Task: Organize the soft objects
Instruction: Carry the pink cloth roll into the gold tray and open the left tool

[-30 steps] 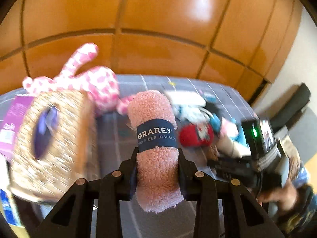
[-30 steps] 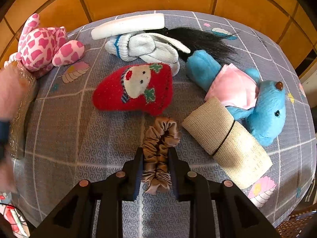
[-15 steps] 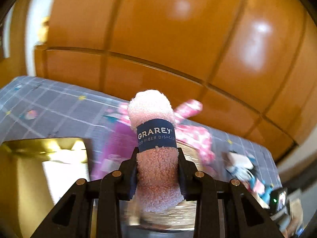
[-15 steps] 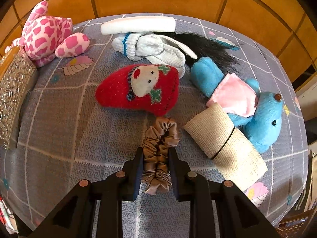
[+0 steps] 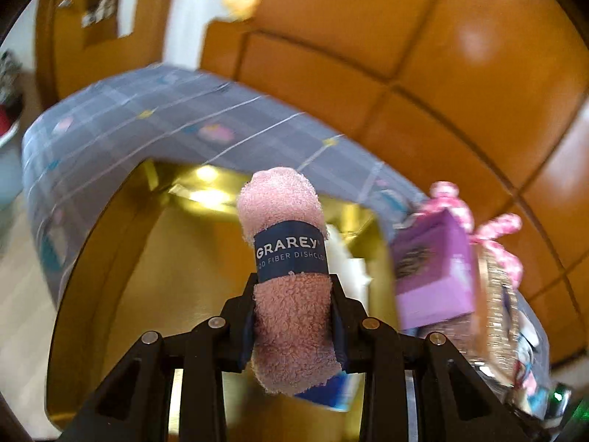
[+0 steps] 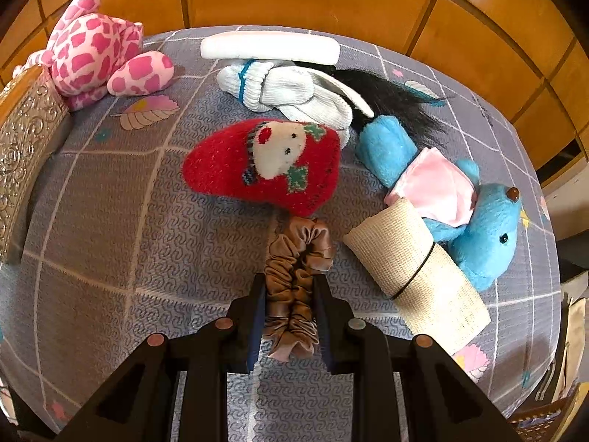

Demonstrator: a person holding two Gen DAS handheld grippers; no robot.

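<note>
- Pink terry, rolled tight under a navy paper band: the dishcloth roll (image 5: 289, 269) sits clamped in the left gripper (image 5: 292, 316), both pads pressing its lower half, its long axis running straight out along the fingers.
- Directly beyond and below the roll lies a gold box (image 5: 121, 258), open and shiny inside, with something white against its far wall. By my reading this is where the roll is headed, and the move turns on lowering it end-first into that opening.
- A purple carton (image 5: 434, 269) stands just beside the box on the right, with an embossed metal case (image 5: 497, 302) and a pink spotted plush (image 5: 489, 235) behind it; the picture is blurred there. Only the box's near rim and that carton seem likely to catch the roll.
- In the right wrist view, the same embossed case sits at the left edge of the table (image 6: 92, 199), the spotted plush beside it.
- Mid-table lie a white foam strip (image 6: 270, 47), a white sock (image 6: 291, 90), a tuft of black hair (image 6: 390, 92) and a red knitted Christmas sock (image 6: 268, 164).
- The right gripper (image 6: 291, 294) is closed on a brown satin scrunchie (image 6: 296, 283), squeezing it into a long loop that points toward the red sock; whether it is lifted off the cloth I cannot tell.
- Right of it rest a beige burlap roll (image 6: 416, 276) with a black band, touching a blue plush bear (image 6: 478, 221) in a pink top. Both are nearer the right hand.
</note>
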